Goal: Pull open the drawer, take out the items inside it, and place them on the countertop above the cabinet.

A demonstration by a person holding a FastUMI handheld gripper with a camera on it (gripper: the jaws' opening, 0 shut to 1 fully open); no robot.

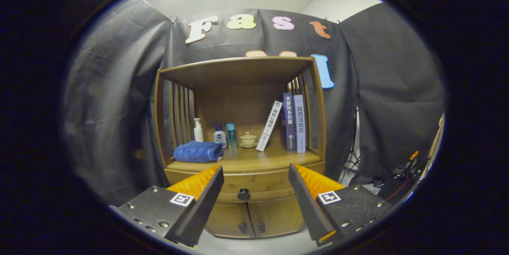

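Facing the wooden cabinet (242, 135) head-on, the gripper (255, 167) hangs in front of it w/ jaws spread wide, nothing between them, touching nothing. The drawer (262, 185) sits shut just under the open shelf; its dark round knob (243, 194) shows in the gap between the two fingers, beyond the tips, approx. centred. Drawer contents can't be seen.

Below the drawer, two small cabinet doors (254, 217) are closed, each w/ a dark handle near the middle seam.

The surface (258, 159) above the drawer carries several things. On the left, near the front edge, a folded blue towel (198, 152). Behind it a white pump bottle (198, 130), then a small white bottle w/ blue cap (219, 135) and a slim teal bottle (231, 135), set close side by side. Next to those, a pale lidded cup on a saucer (248, 140), about mid-surface. To its right a white book (269, 126) leans tilted toward two upright dark-blue books (294, 123), which stand against the slatted right side of the cabinet.

Black cloth (119, 100) hangs behind & to both sides of the cabinet. Far right, beside the cloth, a tripod leg (352, 155) and some dark gear w/ an orange part (409, 163); too small to tell what it is.
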